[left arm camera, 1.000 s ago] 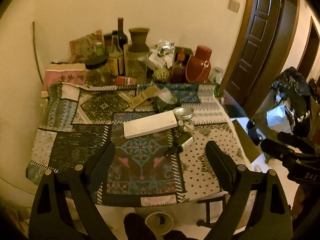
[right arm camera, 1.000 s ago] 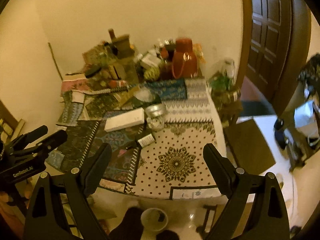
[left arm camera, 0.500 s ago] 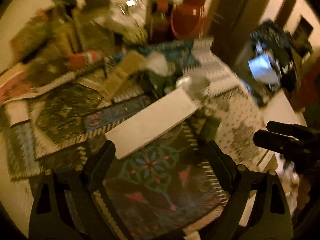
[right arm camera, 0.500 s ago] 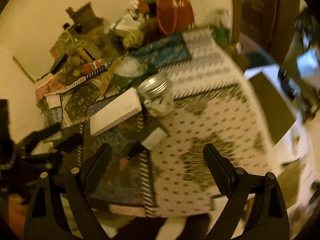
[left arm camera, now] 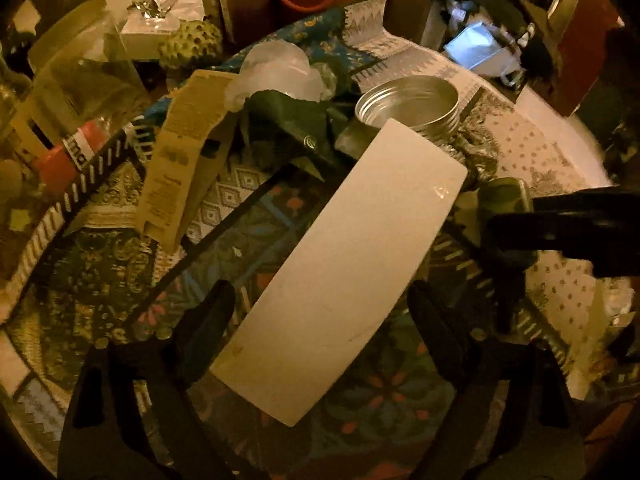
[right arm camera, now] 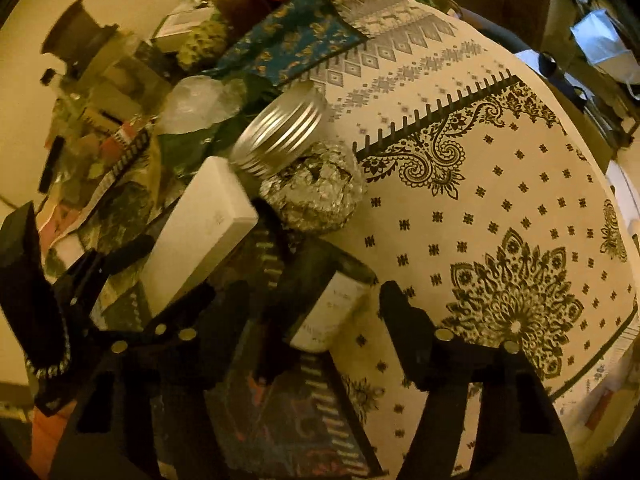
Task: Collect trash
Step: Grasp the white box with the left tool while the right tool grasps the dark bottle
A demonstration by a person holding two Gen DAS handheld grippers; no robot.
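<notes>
A flat white box (left arm camera: 340, 264) lies slantwise on the patterned tablecloth (right arm camera: 500, 208). My left gripper (left arm camera: 320, 320) hovers low over the box's near end with the box between its closing jaws; the pads stand clear of it. A small dark bottle with a pale label (right arm camera: 328, 308) lies beside the box (right arm camera: 200, 232). My right gripper (right arm camera: 316, 320) straddles this bottle, jaws closing, with a gap still showing at the left finger. Behind them stands a glass jar with a metal lid (right arm camera: 280, 136), stuffed with crumpled foil (right arm camera: 316, 192). Crumpled clear plastic (left arm camera: 280, 68), a green wrapper (left arm camera: 296, 120) and a beige paper packet (left arm camera: 180, 168) lie further back.
Bottles, a red tube (left arm camera: 68, 156), a knobbly green fruit (left arm camera: 192, 42) and a red container crowd the back of the table by the wall. The table's rounded edge (right arm camera: 600, 168) drops off at the right, with bags on the floor beyond.
Both grippers have dropped from well above and in front of the table to just over it, rolling as they came. The right jaws have narrowed around the small bottle.
</notes>
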